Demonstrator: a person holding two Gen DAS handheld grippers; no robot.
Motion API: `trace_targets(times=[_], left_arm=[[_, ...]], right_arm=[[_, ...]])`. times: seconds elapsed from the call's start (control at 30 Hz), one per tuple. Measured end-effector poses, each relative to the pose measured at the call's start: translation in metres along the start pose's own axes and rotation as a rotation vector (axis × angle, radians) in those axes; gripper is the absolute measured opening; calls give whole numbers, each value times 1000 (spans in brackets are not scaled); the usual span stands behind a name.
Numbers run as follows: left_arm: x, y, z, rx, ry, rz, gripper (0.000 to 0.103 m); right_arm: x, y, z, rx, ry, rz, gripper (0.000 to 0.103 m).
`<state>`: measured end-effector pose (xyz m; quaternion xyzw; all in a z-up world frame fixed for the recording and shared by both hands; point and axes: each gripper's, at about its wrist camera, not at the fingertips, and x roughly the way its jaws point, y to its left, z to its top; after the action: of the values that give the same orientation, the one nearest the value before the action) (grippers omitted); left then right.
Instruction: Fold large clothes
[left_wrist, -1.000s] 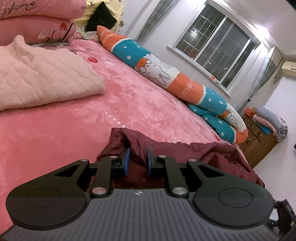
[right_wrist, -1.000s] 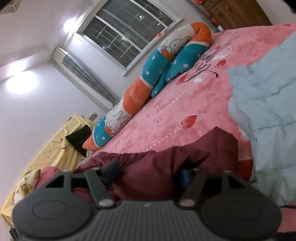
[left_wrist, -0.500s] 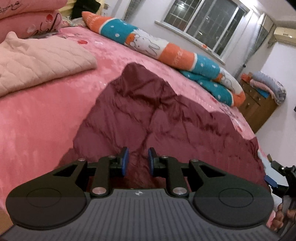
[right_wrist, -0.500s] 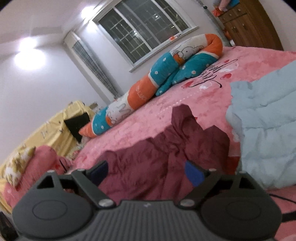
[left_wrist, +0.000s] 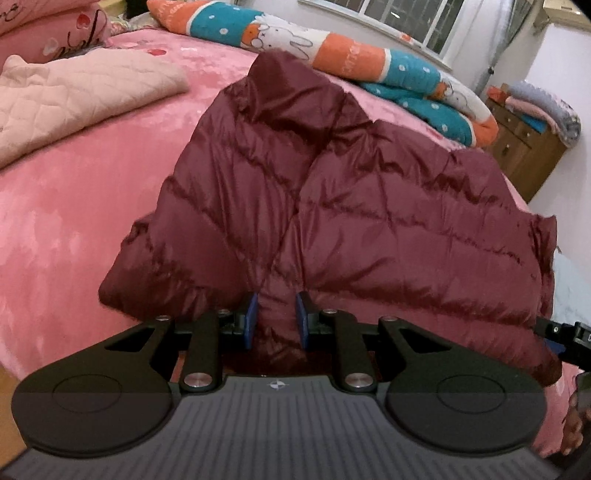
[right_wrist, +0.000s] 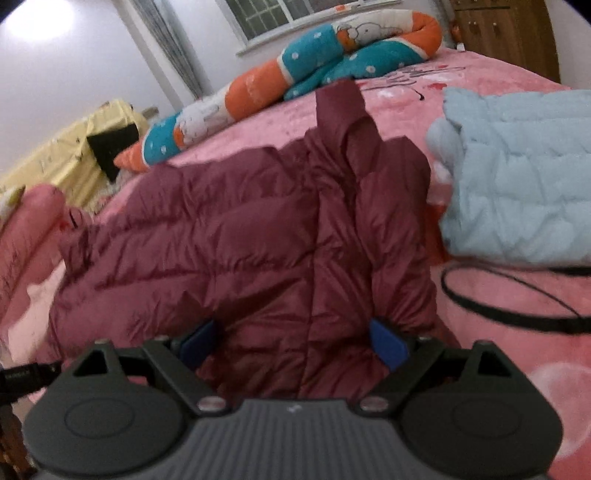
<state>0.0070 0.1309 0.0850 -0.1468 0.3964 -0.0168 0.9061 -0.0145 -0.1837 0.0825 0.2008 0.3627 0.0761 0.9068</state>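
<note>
A maroon puffer jacket (left_wrist: 369, 206) lies spread on the pink bedspread (left_wrist: 66, 229), its collar end toward the far side. My left gripper (left_wrist: 277, 319) is at the near hem, shut on a bunched fold of the jacket between its blue pads. In the right wrist view the same jacket (right_wrist: 258, 240) runs away from me. My right gripper (right_wrist: 293, 341) stands wide open over the near edge; the fabric lies between its fingers and the pads do not press it. Part of the right gripper (left_wrist: 565, 339) shows at the right edge of the left wrist view.
A folded pink quilt (left_wrist: 74, 103) lies to the jacket's left and a light blue quilted garment (right_wrist: 517, 184) to its right. A black cable loop (right_wrist: 517, 314) rests on the bed. A long rabbit-print bolster (left_wrist: 351, 55) lines the far edge. A wooden dresser (left_wrist: 524, 147) stands beyond.
The jacket went from a bunched heap to spread flat on the bed. Both grippers tipped downward toward it. The right jaws widened and let go of the fabric; the left still pinches the hem.
</note>
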Motion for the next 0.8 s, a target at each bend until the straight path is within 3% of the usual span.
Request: trace_targets(times=[0.23, 0.37, 0.5, 0.53, 0.63, 0.8], left_arm=[[-10, 5, -8, 9, 28, 22, 20], [-39, -7, -2, 57, -37, 8, 19], [-55, -21, 28, 144, -137, -2, 28], [-54, -23, 36, 157, -155, -2, 35], [-42, -24, 61, 189, -203, 18, 48], [-2, -21, 95, 221, -210, 23, 54]], right_arm=[[-10, 4, -9, -19, 17, -29, 90], [-18, 8, -7, -26, -38, -28, 90], [-31, 6, 2, -10, -141, 5, 91], [-32, 6, 5, -7, -166, 6, 92], [-33, 4, 12, -9, -223, -3, 92], [-20, 2, 31, -44, -255, -46, 92]])
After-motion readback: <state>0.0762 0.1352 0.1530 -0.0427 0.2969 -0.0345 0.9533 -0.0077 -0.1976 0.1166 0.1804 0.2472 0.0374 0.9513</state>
